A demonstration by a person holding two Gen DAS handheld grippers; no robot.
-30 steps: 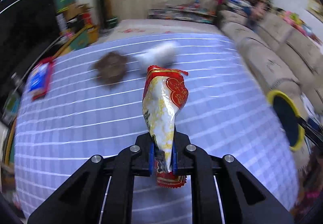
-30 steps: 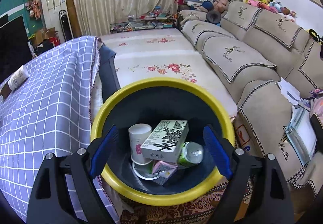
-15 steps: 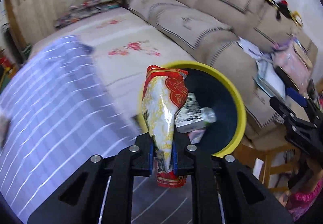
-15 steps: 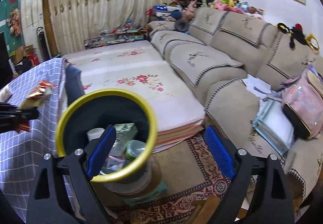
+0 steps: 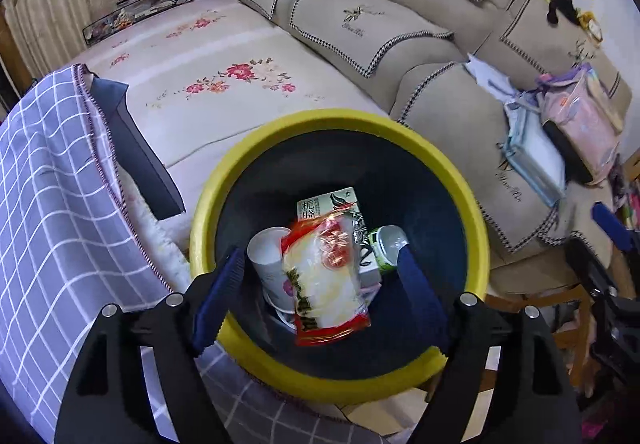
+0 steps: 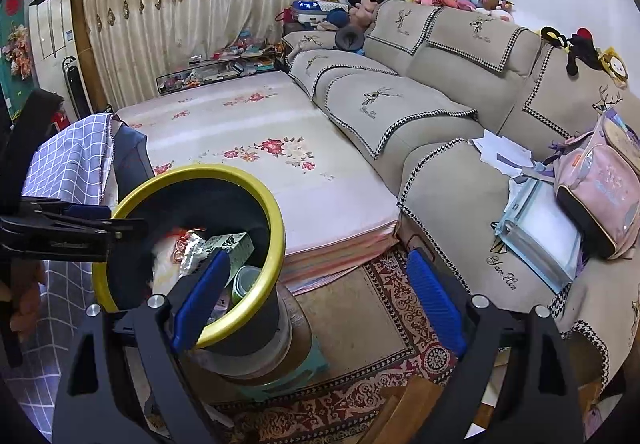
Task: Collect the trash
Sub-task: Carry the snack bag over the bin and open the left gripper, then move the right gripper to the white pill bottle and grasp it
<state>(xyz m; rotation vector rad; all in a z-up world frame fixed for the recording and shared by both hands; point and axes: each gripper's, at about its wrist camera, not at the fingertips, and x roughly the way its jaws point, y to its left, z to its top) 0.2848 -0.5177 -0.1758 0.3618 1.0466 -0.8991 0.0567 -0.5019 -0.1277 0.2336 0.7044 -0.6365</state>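
My left gripper [image 5: 316, 276], fingers spread, hangs over the yellow-rimmed black bin [image 5: 340, 120]; the red-and-white crinkly snack bag [image 5: 324, 280] lies between them, inside. Right gripper [image 6: 316, 296] spread, empty. I judge this piece binned.

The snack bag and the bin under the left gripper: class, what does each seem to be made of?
Snack bag: probably thin plastic film, glossy; it crinkles and shows bright glare.
Bin: seemingly rigid plastic, with a smooth yellow rim and dark, matte inner wall; the look leaves this open.
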